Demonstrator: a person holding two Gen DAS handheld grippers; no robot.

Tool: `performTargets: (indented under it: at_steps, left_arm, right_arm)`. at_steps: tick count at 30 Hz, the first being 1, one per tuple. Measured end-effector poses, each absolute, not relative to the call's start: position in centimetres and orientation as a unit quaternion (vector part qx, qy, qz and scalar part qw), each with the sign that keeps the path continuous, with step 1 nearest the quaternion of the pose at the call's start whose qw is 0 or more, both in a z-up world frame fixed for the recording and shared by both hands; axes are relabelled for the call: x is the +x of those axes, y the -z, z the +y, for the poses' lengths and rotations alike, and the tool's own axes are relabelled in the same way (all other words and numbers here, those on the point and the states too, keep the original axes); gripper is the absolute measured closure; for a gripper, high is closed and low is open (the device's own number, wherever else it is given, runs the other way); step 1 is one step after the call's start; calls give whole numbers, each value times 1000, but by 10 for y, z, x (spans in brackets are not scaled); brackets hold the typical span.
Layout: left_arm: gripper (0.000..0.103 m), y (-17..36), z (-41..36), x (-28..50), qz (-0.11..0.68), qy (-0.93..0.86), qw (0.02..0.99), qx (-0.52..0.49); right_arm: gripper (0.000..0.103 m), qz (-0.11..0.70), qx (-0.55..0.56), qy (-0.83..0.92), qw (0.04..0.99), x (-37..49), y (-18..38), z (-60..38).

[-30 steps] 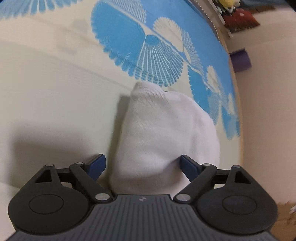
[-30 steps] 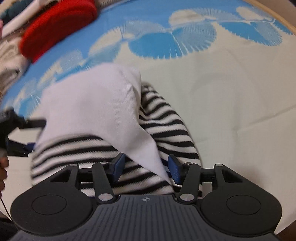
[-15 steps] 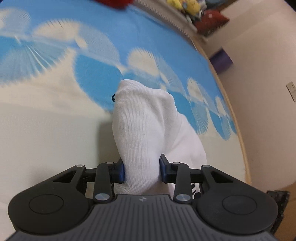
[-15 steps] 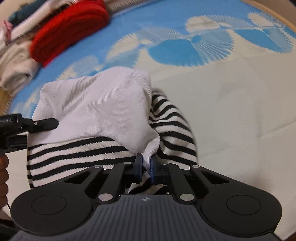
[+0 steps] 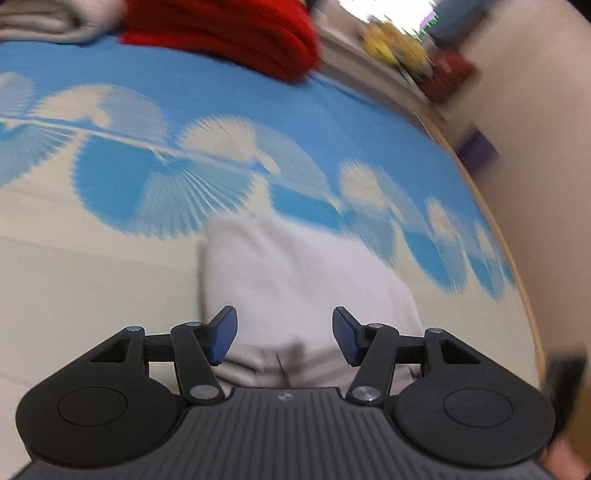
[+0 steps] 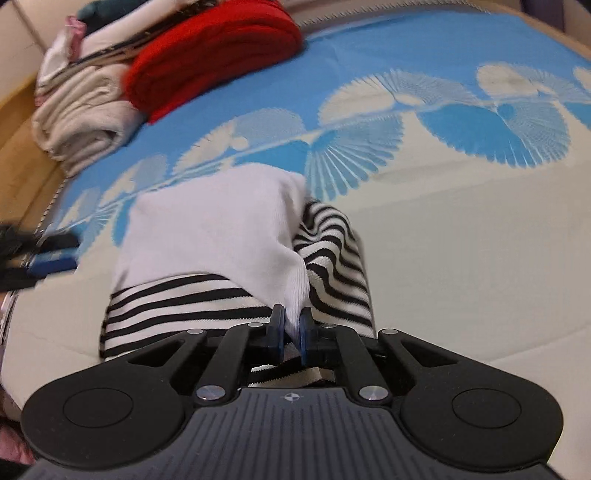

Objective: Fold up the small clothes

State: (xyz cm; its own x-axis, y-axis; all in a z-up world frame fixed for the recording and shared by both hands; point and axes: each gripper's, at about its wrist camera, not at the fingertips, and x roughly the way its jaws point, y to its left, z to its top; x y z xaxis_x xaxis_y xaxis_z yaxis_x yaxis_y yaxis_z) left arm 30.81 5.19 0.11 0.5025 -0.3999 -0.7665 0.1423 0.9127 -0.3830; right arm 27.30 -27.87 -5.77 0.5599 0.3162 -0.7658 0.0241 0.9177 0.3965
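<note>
A small white garment (image 6: 218,229) lies folded over a black-and-white striped garment (image 6: 332,258) on the blue and cream patterned cloth (image 6: 461,221). My right gripper (image 6: 291,326) is shut on the near corner of the white garment. My left gripper (image 5: 282,332) is open, its blue fingers either side of the white garment (image 5: 295,280) without holding it. The left gripper also shows blurred at the left edge of the right wrist view (image 6: 48,254).
A folded red garment (image 6: 210,51) and a pile of cream and other folded clothes (image 6: 81,114) lie at the far edge of the cloth. The red garment also shows in the left wrist view (image 5: 229,33). A wall and shelf clutter (image 5: 406,48) lie beyond.
My left gripper opened and let go of the white garment, and its view swung up and left. My right gripper stayed shut on the white corner and moved slightly.
</note>
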Motion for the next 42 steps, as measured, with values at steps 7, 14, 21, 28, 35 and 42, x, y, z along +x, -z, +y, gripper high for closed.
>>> performTargets:
  at_steps: [7, 14, 21, 28, 35, 42]
  left_arm:
    - [33, 67, 16, 298, 566, 139, 812, 21]
    - [34, 21, 39, 294, 540, 121, 832, -44]
    - [34, 17, 48, 293, 543, 97, 833, -45]
    - [34, 18, 49, 301, 539, 97, 835, -57]
    - [34, 12, 49, 306, 528, 106, 840, -64]
    - [34, 20, 44, 301, 538, 124, 832, -47]
  right_arm:
    - [87, 477, 194, -52, 856, 272, 67, -275]
    - [66, 356, 251, -52, 899, 269, 30, -290]
    - [56, 371, 333, -77, 863, 312, 54, -289]
    - [56, 396, 368, -74, 838, 351, 83, -280]
    - [100, 258, 301, -66, 916, 343, 44, -265]
    - [99, 382, 149, 18, 912, 367, 83, -237]
